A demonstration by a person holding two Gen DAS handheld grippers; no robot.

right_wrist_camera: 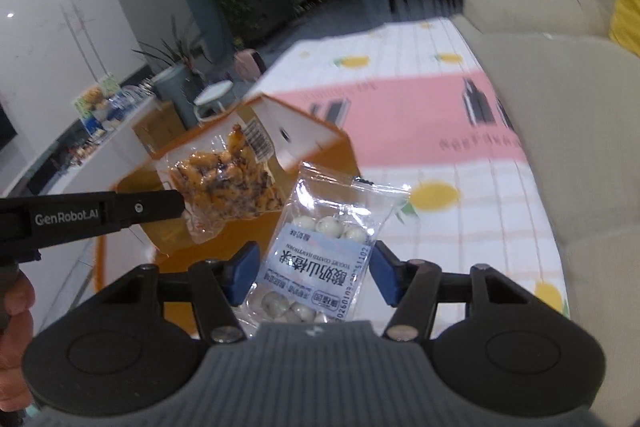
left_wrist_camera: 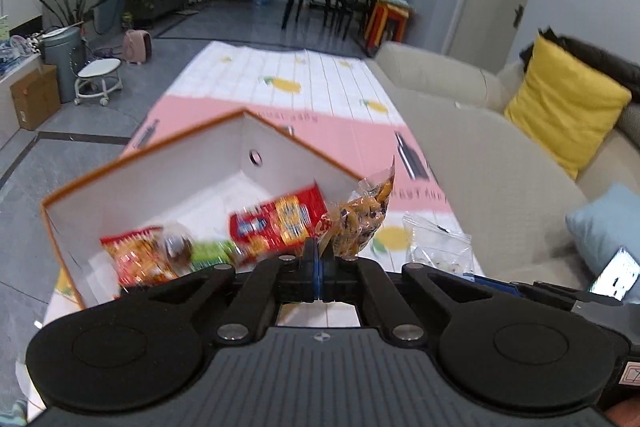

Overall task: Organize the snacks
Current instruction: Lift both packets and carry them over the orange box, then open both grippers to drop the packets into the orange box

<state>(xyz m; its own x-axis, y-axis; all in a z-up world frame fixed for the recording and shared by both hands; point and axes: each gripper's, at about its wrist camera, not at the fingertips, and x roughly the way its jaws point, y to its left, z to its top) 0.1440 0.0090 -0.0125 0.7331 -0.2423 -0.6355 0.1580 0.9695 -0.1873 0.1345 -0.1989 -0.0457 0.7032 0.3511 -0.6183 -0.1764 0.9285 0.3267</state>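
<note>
My left gripper (left_wrist_camera: 319, 247) is shut on the lower edge of a clear packet of yellow-brown snacks (left_wrist_camera: 360, 219), which hangs in the air beside the near right corner of an orange box (left_wrist_camera: 140, 163) with white inner walls. Red packets (left_wrist_camera: 280, 219) and a green one (left_wrist_camera: 212, 253) lie inside the box. In the right wrist view, my right gripper (right_wrist_camera: 314, 267) holds a clear packet of white coated balls (right_wrist_camera: 320, 247), its blue pads (right_wrist_camera: 244, 269) pressing on the two sides. The left gripper's finger (right_wrist_camera: 120, 211) and its snack packet (right_wrist_camera: 224, 187) appear just left of it.
The table carries a cloth (left_wrist_camera: 304, 87) with lemon prints and a pink band. A beige sofa (left_wrist_camera: 480, 131) with a yellow cushion (left_wrist_camera: 560, 103) runs along the table's right side. A person's hand (right_wrist_camera: 16, 327) grips the left tool. A phone (left_wrist_camera: 616, 277) lies on the sofa.
</note>
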